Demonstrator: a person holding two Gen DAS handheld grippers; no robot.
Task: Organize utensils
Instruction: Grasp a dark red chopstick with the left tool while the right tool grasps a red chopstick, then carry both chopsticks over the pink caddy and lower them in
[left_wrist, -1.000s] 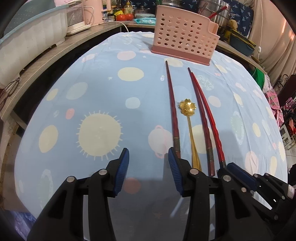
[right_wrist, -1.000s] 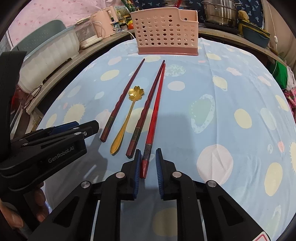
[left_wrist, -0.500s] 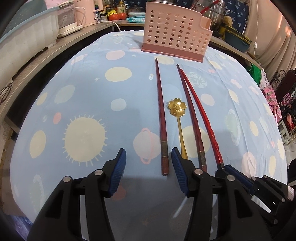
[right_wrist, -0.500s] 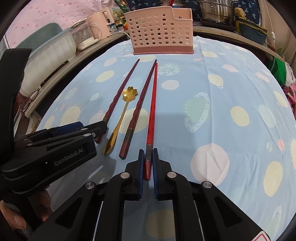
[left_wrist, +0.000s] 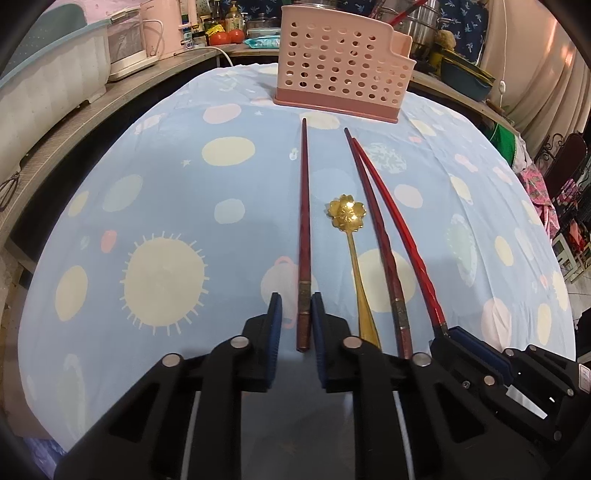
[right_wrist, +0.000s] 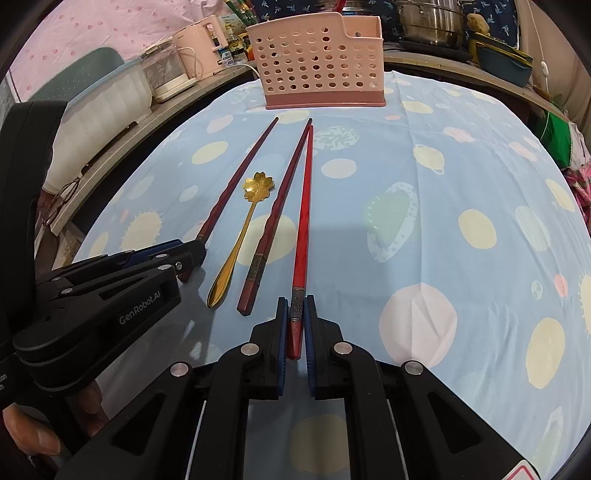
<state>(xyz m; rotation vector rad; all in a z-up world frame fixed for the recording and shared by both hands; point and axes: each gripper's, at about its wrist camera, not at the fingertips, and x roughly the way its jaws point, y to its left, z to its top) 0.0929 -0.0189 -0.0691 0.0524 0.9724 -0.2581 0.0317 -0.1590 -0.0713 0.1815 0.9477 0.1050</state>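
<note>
We count three chopsticks and one gold spoon (left_wrist: 349, 236) flat on the blue tablecloth (left_wrist: 166, 177), tips toward one pink perforated caddy (left_wrist: 340, 62). Our left gripper (left_wrist: 296, 321) straddles the leftmost dark chopstick (left_wrist: 304, 236) with gaps either side, unclenched; our right gripper (right_wrist: 295, 325) is clamped on the bright red chopstick (right_wrist: 303, 229), beside the middle dark chopstick (right_wrist: 275, 221). Only the right view shows glasses (right_wrist: 62, 195) on the side shelf.
</note>
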